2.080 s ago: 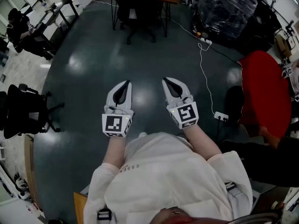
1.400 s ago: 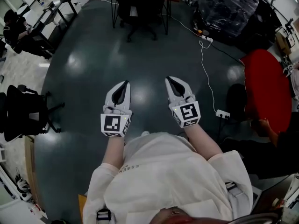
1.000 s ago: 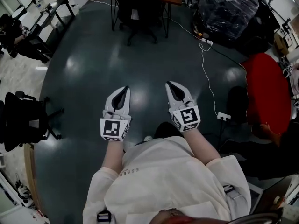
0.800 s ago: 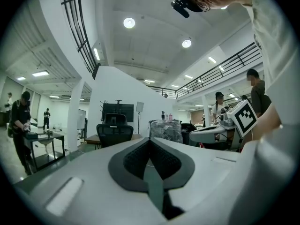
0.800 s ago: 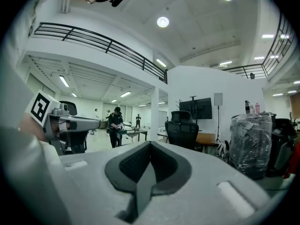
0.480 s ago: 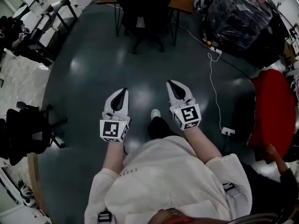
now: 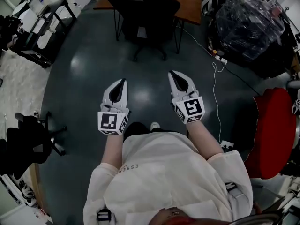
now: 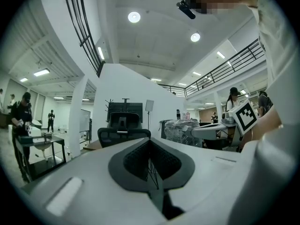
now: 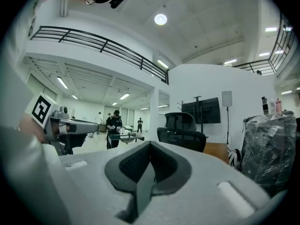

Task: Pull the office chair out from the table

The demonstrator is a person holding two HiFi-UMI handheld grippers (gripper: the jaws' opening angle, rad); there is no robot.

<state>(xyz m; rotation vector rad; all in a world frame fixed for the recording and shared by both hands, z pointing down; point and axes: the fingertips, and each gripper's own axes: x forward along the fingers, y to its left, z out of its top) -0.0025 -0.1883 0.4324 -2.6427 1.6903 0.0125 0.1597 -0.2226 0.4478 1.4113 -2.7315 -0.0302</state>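
A black office chair (image 7: 144, 11) stands tucked under a brown wooden table (image 7: 187, 3) at the top of the head view. The chair (image 8: 123, 129) shows ahead in the left gripper view, and in the right gripper view the chair (image 9: 182, 131) stands before the table (image 9: 219, 150). My left gripper (image 7: 123, 82) and right gripper (image 7: 172, 74) are both shut and empty, held side by side over the dark floor, pointing at the chair and well short of it.
A plastic-wrapped bulky load (image 7: 248, 22) sits right of the table. A white cable with power strips (image 7: 216, 93) runs along the floor on the right, beside a red seat (image 7: 274, 125). Another black chair (image 7: 23, 139) stands at left, black-framed desks (image 7: 47, 22) at upper left.
The chair and table have come nearer in the head view as the person walks toward them. Both grippers stay shut and side by side.
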